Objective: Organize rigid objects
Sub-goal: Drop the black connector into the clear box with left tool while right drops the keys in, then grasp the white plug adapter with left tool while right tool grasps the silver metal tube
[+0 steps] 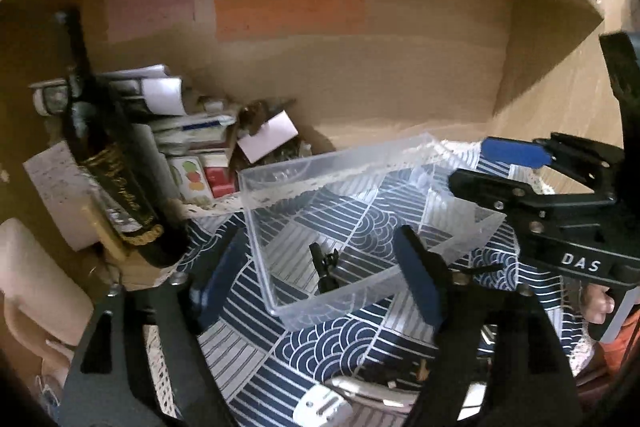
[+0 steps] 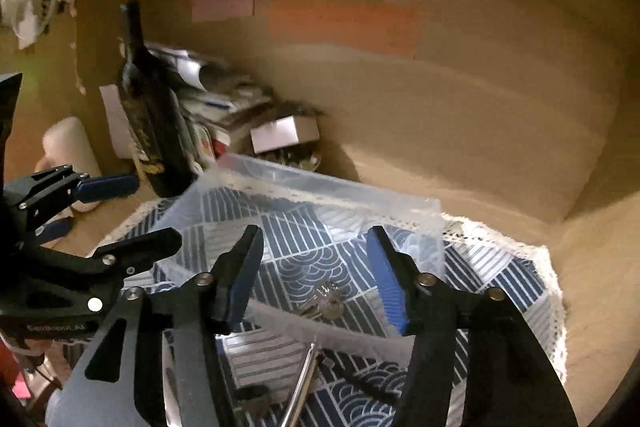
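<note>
On the left stands one dark bottle (image 1: 116, 163) beside a heap of papers and cartons, apart from the one clear plastic box (image 1: 360, 219) on the patterned cloth (image 1: 340, 343). The box holds one small black clip (image 1: 325, 267), so sorting looks barely begun. A metal tool (image 2: 300, 387) and other small bits wait outside its near wall, with the left gripper (image 1: 320, 279) and right gripper (image 2: 316, 283) both spread wide, empty.

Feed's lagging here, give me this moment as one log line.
left gripper: open, over bin | right gripper: open, over bin | bin: on cloth, black clip inside | bottle: upright, left
</note>
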`<state>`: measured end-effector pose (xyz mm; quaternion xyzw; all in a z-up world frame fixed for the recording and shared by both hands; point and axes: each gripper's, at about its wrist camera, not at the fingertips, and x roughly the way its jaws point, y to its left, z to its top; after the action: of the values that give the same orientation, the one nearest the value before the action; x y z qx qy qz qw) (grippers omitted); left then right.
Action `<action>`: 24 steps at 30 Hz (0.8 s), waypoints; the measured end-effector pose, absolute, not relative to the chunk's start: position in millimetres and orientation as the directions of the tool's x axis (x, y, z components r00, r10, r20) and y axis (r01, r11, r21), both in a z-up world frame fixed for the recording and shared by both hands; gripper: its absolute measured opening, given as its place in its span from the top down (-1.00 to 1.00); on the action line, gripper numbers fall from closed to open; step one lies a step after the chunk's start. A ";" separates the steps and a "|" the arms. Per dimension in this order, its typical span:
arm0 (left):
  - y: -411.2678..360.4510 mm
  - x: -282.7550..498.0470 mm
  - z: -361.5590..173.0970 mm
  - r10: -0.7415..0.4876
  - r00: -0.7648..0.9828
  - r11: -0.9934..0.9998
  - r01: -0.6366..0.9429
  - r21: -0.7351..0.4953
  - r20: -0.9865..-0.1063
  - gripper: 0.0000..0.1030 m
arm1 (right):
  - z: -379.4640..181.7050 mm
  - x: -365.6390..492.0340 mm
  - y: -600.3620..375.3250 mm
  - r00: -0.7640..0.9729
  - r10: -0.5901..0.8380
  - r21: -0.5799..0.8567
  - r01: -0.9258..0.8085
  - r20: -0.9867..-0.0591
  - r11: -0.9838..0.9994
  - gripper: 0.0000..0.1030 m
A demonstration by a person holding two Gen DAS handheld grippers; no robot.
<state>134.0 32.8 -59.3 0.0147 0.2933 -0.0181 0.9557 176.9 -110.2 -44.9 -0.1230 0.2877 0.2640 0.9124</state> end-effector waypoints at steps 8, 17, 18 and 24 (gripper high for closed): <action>46.4 97.2 -60.4 -0.001 0.835 1.000 0.013 0.017 -0.551 -0.85 | -48.0 138.6 -126.7 0.713 0.393 -0.094 -0.538 -0.580 0.837 -0.13; 59.7 80.2 -109.7 -0.002 0.756 1.000 -0.006 -0.010 -0.655 -0.85 | -84.6 122.9 -144.7 0.656 0.378 -0.036 -0.526 -0.654 0.850 -0.13; 61.9 79.5 -116.3 -0.008 0.745 1.000 -0.006 -0.019 -0.667 -0.85 | -91.5 122.6 -145.8 0.646 0.370 -0.033 -0.522 -0.668 0.852 -0.13; 66.4 76.8 -149.9 -0.038 0.687 0.999 -0.001 -0.054 -0.725 -0.84 | -125.6 126.6 -149.2 0.581 0.338 -0.009 -0.512 -0.741 0.859 -0.12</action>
<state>76.8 66.4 -149.9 -0.0250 0.3952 -0.0101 0.9182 126.6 -149.2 -125.6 -0.1113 0.3895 0.2409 0.8820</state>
